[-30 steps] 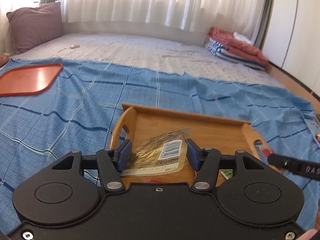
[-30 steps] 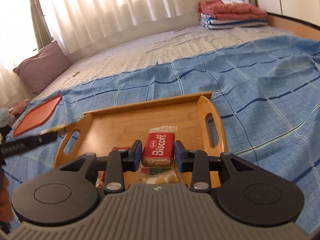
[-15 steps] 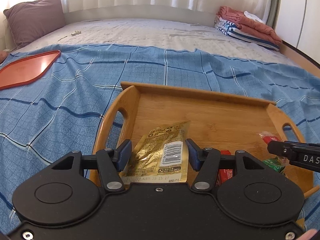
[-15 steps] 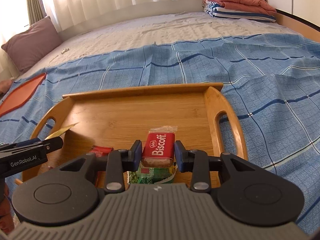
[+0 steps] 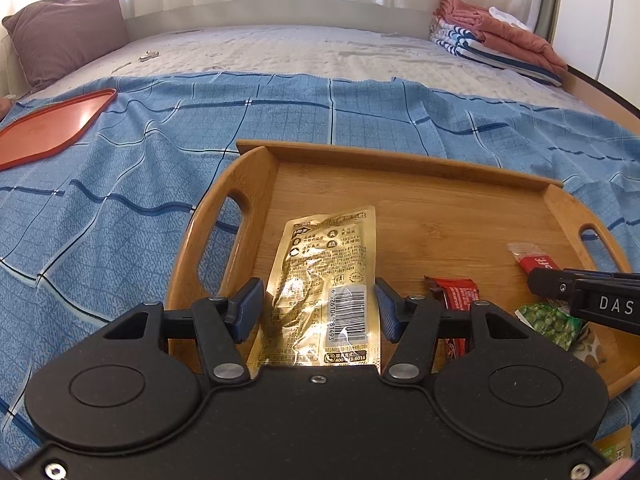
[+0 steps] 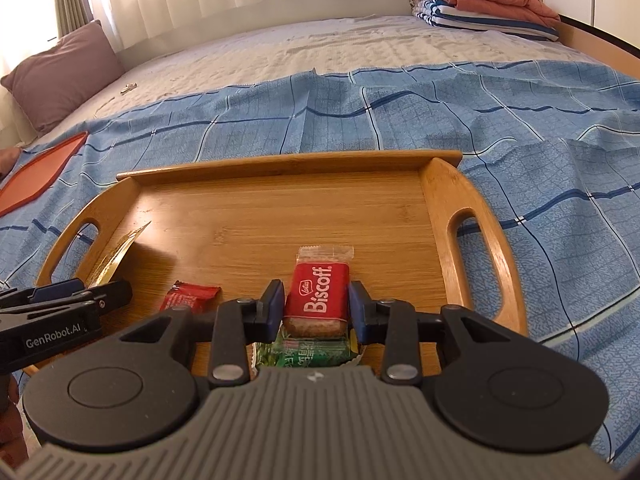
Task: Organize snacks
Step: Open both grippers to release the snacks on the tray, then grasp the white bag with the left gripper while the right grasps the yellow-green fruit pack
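Note:
A wooden tray (image 5: 400,168) (image 6: 288,160) lies on the blue checked cloth. My left gripper (image 5: 318,312) is shut on a gold snack pouch (image 5: 324,264) over the tray's left part; the pouch's corner shows in the right wrist view (image 6: 120,252). My right gripper (image 6: 316,310) is shut on a red Biscoff packet (image 6: 318,294) over the tray's near right part; the packet also shows in the left wrist view (image 5: 534,258). A small red packet (image 5: 454,290) (image 6: 188,296) and a green pea packet (image 5: 550,320) (image 6: 308,354) lie in the tray.
A red-orange tray (image 5: 52,124) lies on the cloth at far left. A purple pillow (image 5: 68,28) and folded blankets (image 5: 496,36) sit at the bed's back. The blue cloth (image 6: 560,184) spreads around the wooden tray.
Both grippers have tilted down and moved lower over the wooden tray, each still holding its snack. More of the tray floor and its packets now show.

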`<control>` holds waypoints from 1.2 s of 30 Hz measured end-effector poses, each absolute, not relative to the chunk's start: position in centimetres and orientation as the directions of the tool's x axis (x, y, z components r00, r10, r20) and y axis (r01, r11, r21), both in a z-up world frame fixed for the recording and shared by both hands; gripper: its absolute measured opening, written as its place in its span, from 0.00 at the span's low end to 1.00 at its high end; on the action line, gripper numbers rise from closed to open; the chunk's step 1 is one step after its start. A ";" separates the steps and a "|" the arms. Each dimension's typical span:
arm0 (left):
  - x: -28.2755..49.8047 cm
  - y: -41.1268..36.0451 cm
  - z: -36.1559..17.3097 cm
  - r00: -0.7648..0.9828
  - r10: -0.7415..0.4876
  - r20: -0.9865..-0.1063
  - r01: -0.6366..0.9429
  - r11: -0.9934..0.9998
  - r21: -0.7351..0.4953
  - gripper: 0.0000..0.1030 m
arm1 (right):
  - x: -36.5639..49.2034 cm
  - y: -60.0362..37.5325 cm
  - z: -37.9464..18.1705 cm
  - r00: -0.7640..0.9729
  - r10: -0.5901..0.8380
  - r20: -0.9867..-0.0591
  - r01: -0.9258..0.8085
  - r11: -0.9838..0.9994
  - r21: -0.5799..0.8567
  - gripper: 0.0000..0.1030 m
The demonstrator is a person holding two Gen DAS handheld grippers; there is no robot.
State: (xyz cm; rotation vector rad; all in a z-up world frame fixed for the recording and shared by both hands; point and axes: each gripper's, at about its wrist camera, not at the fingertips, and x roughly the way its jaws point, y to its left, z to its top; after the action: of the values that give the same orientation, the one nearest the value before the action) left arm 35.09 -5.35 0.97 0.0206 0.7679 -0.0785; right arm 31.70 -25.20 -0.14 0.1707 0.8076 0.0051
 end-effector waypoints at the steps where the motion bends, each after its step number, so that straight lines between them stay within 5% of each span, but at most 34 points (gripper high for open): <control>1: 35.1 -5.5 0.9 0.718 -0.060 -0.693 0.081 0.997 -0.002 0.55 | 31.7 -25.2 -0.3 0.691 0.071 -0.719 0.062 0.986 0.157 0.38; 8: 34.9 -5.6 0.9 0.721 -0.057 -0.691 0.091 0.996 0.013 0.57 | 31.5 -25.1 -0.4 0.701 0.063 -0.710 0.062 0.987 0.149 0.42; 11: 34.5 -5.6 1.2 0.726 -0.056 -0.686 0.089 0.996 0.013 0.59 | 31.0 -25.2 -0.3 0.712 0.071 -0.699 0.065 0.984 0.166 0.56; 16: 33.0 -5.7 2.3 0.754 -0.064 -0.653 0.120 0.992 0.041 0.77 | 29.4 -25.2 0.6 0.738 0.083 -0.669 0.041 0.985 0.168 0.66; 20: 31.2 -5.7 3.5 0.767 -0.073 -0.638 0.144 0.988 0.060 0.78 | 28.0 -25.5 1.7 0.758 0.101 -0.644 0.035 0.980 0.194 0.74; 25: 28.0 -5.5 4.9 0.786 -0.089 -0.612 0.181 0.979 0.089 0.86 | 25.3 -25.9 3.0 0.781 0.122 -0.612 0.020 0.975 0.220 0.75; 36: 20.8 -1.8 6.1 0.788 -0.138 -0.599 0.209 0.977 0.051 0.88 | 18.0 -26.9 4.1 0.810 0.139 -0.570 -0.017 0.977 0.213 0.81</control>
State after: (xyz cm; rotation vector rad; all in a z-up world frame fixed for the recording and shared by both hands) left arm 20.77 -1.81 6.14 0.1163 0.6359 -0.1870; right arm 17.98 -26.88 4.14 0.2025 0.6224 0.0838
